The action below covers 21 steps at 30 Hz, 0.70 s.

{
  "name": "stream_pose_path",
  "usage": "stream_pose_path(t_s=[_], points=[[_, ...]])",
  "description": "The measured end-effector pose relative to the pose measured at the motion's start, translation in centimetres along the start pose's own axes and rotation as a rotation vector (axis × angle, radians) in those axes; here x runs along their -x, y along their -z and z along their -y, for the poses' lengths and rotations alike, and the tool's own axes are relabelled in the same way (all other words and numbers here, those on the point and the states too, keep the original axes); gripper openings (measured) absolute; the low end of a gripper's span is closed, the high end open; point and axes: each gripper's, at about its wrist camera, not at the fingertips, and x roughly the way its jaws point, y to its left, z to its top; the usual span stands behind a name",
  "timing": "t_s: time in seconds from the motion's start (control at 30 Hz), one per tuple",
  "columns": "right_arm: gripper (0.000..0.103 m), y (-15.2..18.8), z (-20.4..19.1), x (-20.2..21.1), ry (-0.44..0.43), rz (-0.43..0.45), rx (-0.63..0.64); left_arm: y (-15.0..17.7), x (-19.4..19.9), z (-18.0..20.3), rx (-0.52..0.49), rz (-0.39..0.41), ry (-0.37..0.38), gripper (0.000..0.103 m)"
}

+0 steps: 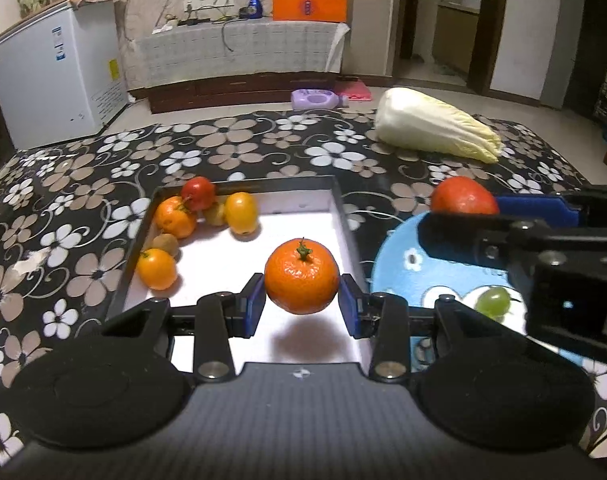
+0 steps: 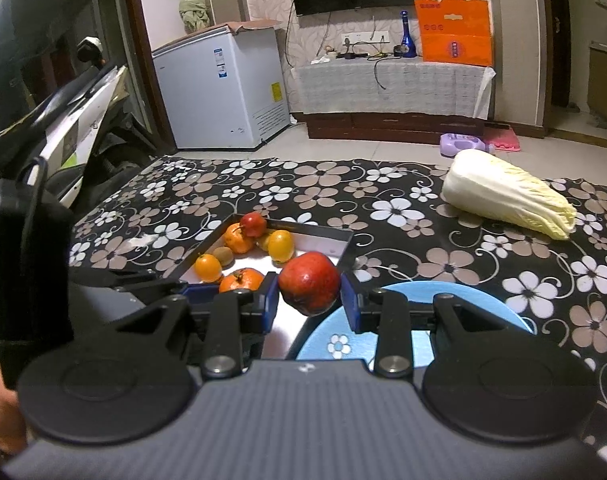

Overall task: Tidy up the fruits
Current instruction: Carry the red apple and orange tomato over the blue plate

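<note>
My left gripper [image 1: 301,306] is shut on an orange tangerine [image 1: 301,277] and holds it above the white floor of a black-rimmed tray [image 1: 339,196]. Several fruits lie in the tray's far left corner: a small red fruit [image 1: 198,193], a tangerine [image 1: 175,217], yellow-orange fruits [image 1: 241,213] and a kiwi [image 1: 165,244]. My right gripper [image 2: 310,302] is shut on a red apple [image 2: 309,282], held over the edge between the tray [image 2: 345,246] and a blue plate [image 2: 455,300]. A green grape [image 1: 492,300] lies on the blue plate [image 1: 399,256].
A napa cabbage [image 1: 435,130] lies on the flowered tablecloth [image 1: 243,148] at the far right, also in the right wrist view [image 2: 507,196]. A white freezer [image 2: 223,88] and a scooter [image 2: 83,120] stand beyond the table's left side.
</note>
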Motion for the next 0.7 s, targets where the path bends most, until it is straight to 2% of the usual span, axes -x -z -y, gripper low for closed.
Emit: stream_pose_path(t_s=[0.7], points=[[0.037,0.3,3.2,1.3,0.034,-0.004,-0.012,-0.2,-0.2,3.8,-0.038,0.015,0.083,0.045]])
